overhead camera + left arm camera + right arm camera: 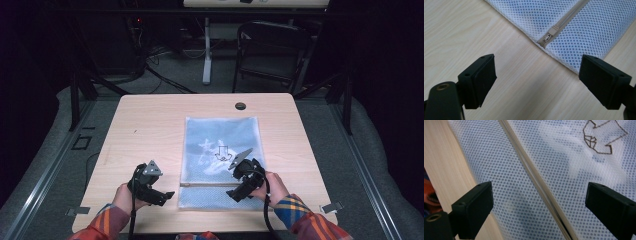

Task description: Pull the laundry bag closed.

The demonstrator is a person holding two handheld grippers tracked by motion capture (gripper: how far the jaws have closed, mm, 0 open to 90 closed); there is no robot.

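White mesh makes up the laundry bag [221, 160], which lies flat on the pale wooden table [145, 130], slightly right of its centre, with bluish cloth and a dark outlined arrow print [602, 138] showing through the netting. A beige zipper [564, 22] runs across the bag close to its near edge, and its slider [548, 37] sits at the bag's left end.

The left gripper [159, 194] is held low over bare wood just left of the bag's near left corner; its jaws stand apart with nothing between them, pointing at the slider but clear of it.

The right gripper [239, 192] hovers over the near right part of the bag, above the zipper line, jaws wide apart and gripping nothing.

Beyond the table's far edge stands a dark chair [270, 50].
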